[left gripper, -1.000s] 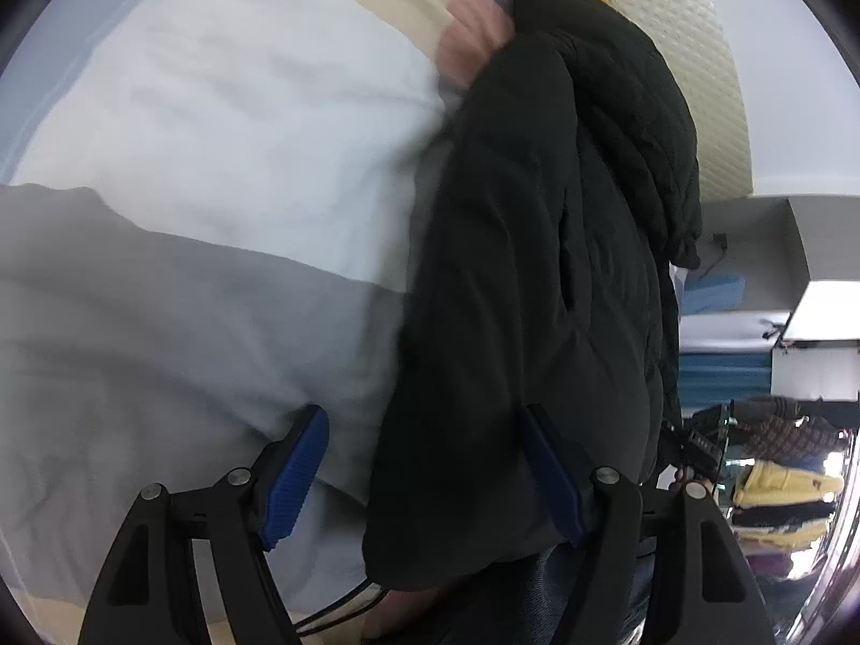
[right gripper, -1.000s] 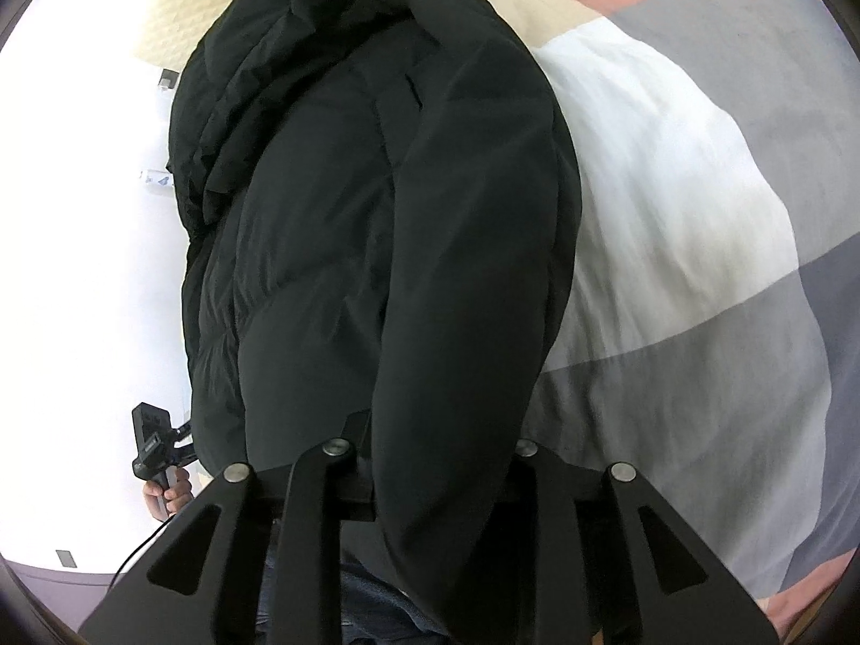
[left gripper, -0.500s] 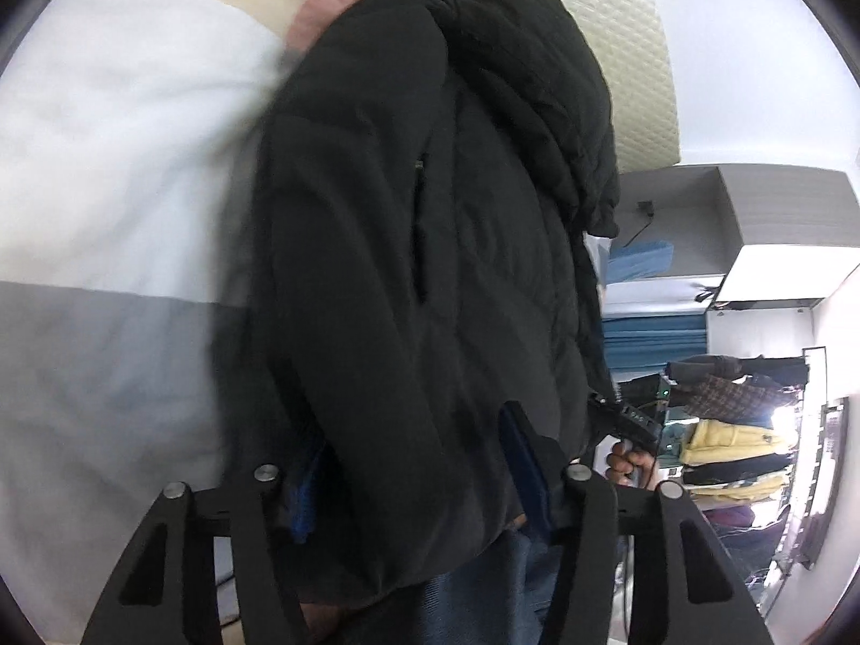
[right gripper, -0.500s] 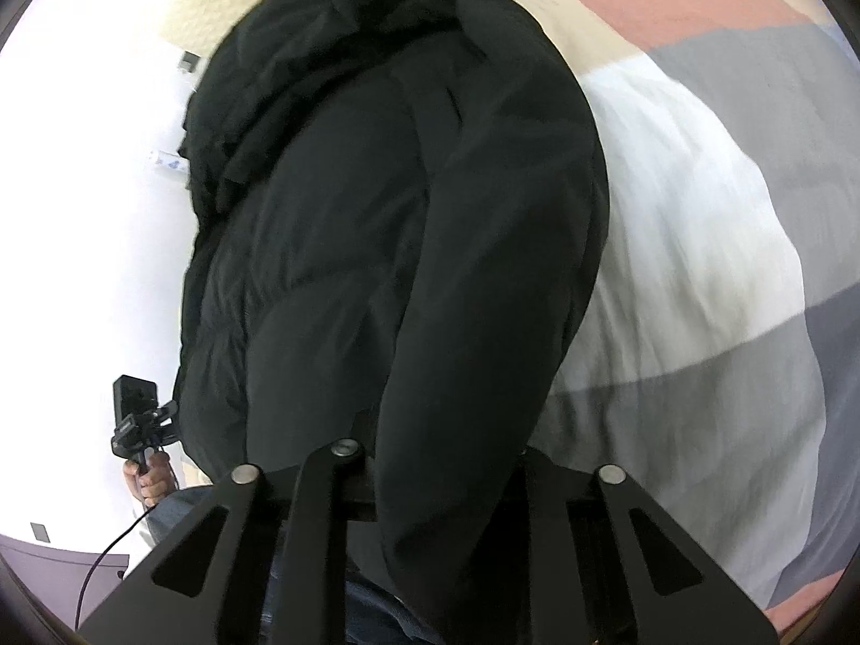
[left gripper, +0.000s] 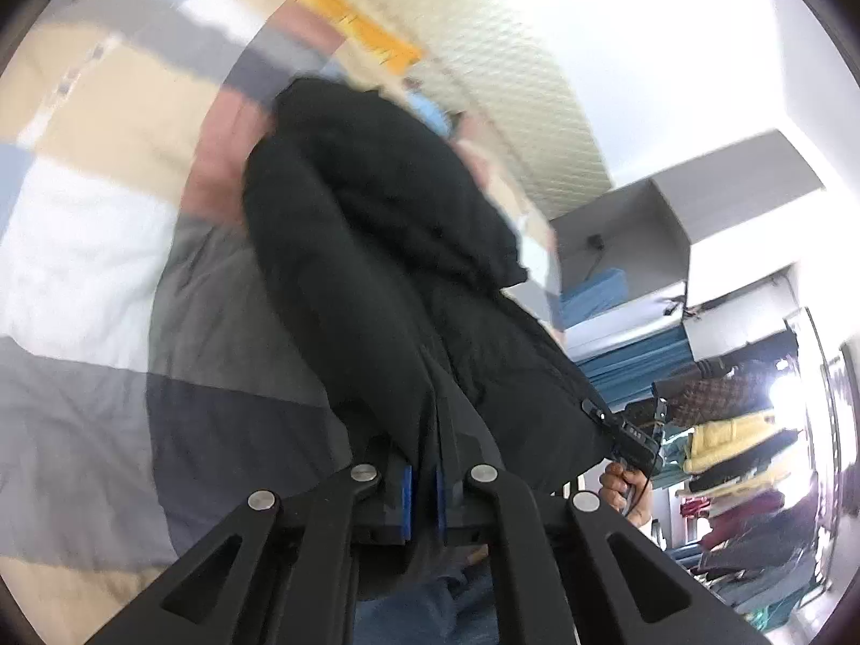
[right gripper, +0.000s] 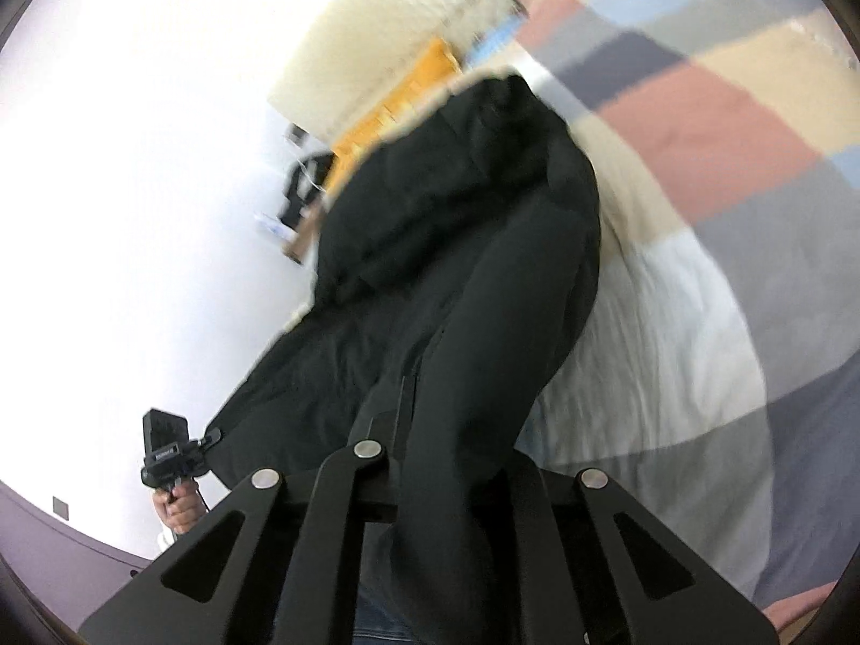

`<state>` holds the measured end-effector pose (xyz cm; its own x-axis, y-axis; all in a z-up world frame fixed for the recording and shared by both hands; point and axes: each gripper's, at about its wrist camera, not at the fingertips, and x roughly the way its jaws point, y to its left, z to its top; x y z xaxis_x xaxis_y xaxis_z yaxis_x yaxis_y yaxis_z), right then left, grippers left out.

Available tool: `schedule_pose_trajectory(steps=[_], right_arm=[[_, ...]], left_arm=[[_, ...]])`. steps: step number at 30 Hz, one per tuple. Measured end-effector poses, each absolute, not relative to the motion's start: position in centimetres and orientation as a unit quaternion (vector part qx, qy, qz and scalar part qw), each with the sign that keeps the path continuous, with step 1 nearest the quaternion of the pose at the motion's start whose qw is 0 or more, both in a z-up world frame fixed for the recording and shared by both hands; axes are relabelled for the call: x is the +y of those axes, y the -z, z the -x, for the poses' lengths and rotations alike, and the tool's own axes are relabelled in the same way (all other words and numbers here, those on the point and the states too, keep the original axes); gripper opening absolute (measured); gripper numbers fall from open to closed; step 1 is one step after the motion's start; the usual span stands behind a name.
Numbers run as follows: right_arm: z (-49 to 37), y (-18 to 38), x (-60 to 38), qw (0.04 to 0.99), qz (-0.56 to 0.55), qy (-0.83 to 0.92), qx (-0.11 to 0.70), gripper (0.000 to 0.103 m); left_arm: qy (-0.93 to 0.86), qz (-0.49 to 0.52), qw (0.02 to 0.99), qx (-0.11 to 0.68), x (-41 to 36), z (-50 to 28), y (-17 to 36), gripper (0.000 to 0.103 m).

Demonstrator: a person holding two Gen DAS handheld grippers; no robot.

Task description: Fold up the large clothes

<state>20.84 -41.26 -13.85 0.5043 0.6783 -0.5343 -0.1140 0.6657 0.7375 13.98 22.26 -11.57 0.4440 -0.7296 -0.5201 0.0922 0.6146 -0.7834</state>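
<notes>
Left wrist view: the left gripper [left gripper: 423, 489] pinches the hem of the black jacket [left gripper: 376, 269], lifted off the patchwork bedspread [left gripper: 107, 242]. The right gripper [right gripper: 430, 462] pinches the same hem (pads hidden by fabric).

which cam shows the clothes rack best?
Left wrist: the clothes rack with yellow and dark garments hangs at the right edge, past the black jacket. The right wrist view doesn't show it, only wall and bedspread.
</notes>
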Motion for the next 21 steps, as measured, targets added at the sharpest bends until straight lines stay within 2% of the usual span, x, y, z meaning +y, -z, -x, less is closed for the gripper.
schedule_pose_trajectory(steps=[8, 21], right_arm=[[-15.8, 8.2, -44.9, 0.815, -0.351, -0.272, 0.372, 0.007], [-5.8, 3.1, -45.3, 0.818, -0.378, -0.305, 0.309, 0.007]], left_arm=[[0.249, 0.363, 0.807, 0.393, 22.3, -7.9, 4.6, 0.004], [0.235, 0.385, 0.825, 0.341, 23.4, 2.7, -0.2, 0.004]])
